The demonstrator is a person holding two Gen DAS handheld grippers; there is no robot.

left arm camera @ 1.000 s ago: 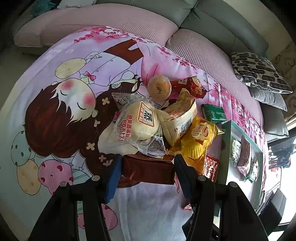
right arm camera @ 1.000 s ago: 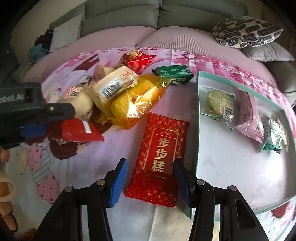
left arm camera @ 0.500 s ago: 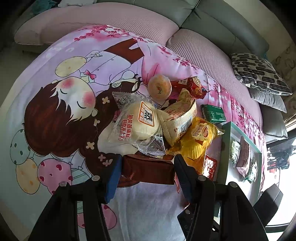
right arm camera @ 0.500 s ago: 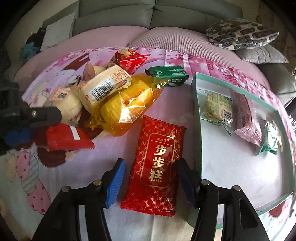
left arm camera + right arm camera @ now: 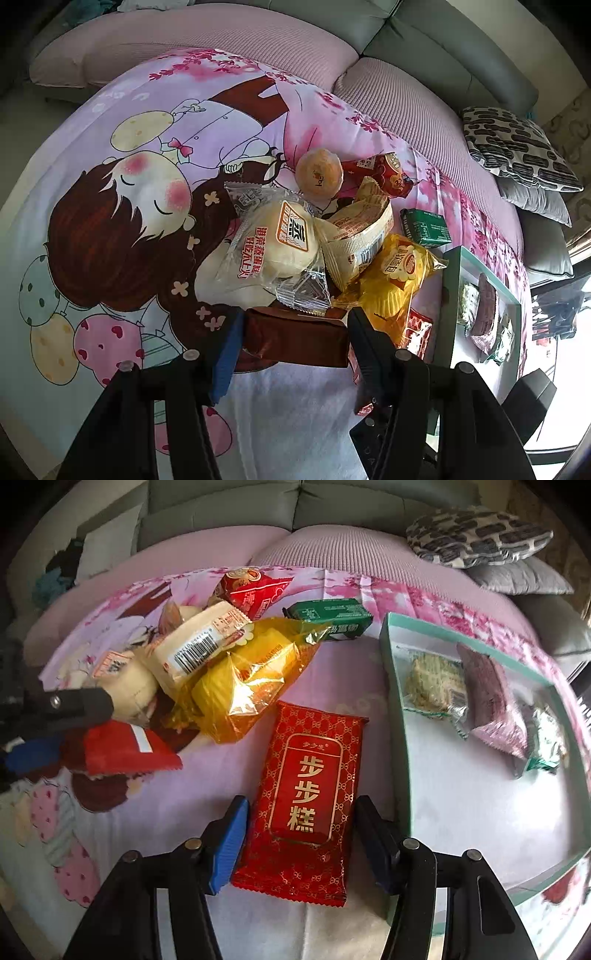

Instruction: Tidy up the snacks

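Note:
A pile of snacks lies on a cartoon-print cloth: a white bun pack, a beige pack, a yellow cake bag, an orange round cake, a red pack and a green pack. My left gripper is shut on a dark red-brown packet at the pile's near edge; it also shows in the right wrist view. My right gripper is open, its fingers on either side of a flat red packet beside the teal tray.
The teal tray holds several wrapped snacks at its far end. A grey sofa with pink cushions and patterned pillows lies behind. The tray's near wall stands just right of my right gripper.
My right gripper has moved forward and lower, so the red packet now lies between its fingers. The left gripper keeps hold of the dark packet and has hardly moved.

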